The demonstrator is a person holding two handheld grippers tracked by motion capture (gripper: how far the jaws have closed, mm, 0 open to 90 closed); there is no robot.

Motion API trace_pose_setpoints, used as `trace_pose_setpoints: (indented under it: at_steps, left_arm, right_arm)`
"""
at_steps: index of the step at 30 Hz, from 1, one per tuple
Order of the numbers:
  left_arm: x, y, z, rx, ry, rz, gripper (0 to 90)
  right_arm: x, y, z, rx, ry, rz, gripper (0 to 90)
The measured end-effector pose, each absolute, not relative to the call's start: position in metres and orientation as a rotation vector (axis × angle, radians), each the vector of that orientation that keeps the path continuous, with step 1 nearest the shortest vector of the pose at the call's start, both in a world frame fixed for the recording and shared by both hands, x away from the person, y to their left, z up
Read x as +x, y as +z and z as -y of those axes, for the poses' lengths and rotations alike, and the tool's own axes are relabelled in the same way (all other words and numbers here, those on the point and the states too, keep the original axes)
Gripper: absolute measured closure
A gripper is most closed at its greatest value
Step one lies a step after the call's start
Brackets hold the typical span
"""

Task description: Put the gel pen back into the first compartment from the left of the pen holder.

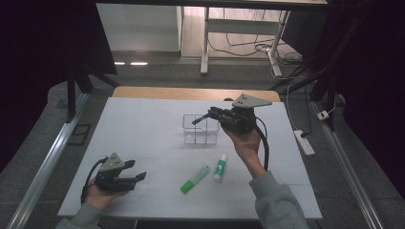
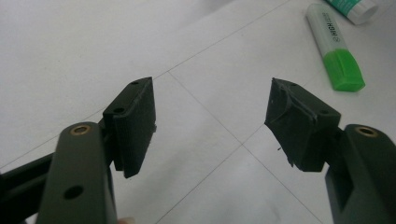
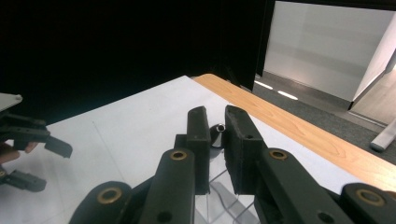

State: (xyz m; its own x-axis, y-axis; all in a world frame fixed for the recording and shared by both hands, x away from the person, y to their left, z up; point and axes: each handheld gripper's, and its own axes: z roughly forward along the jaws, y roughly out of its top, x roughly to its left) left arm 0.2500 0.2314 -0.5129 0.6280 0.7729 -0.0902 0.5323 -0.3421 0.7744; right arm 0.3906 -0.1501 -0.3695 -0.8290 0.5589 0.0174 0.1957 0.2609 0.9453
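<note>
Nearby, green highlighter [image 1: 195, 179] & glue stick [image 1: 219, 168] lie beside clear organizer [image 1: 200, 130].

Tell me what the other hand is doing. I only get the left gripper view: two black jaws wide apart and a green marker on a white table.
Observer: The right gripper hangs over a clear box near the table's far edge.
Operator: Is it holding anything?
Observer: Yes, a dark pen is pinched between its jaws, pointing towards the box.
Operator: What's the white thing at the top of my picture?
Observer: A glue stick with a green label, lying beside the green marker but not touching it.
</note>
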Motion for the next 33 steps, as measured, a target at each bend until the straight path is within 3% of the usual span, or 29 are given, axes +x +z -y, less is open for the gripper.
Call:
trace_pose_setpoints:
  at_steps: [30,32,33]
  left_arm:
    - [0.252,-0.514,-0.233,2.037,0.368,-1.031,32.6]
    - [0.253,-0.515,-0.233,2.041,0.368,-1.031,32.6]
    - [0.253,-0.515,-0.233,2.042,0.369,-1.030,32.6]
  right_arm:
    - [0.436,-0.388,0.115,0.764,1.419,-2.337,79.3]
    - [0.438,-0.391,0.112,0.776,1.401,-2.360,77.5]
    - [0.438,-0.392,0.112,0.773,1.396,-2.361,72.4]
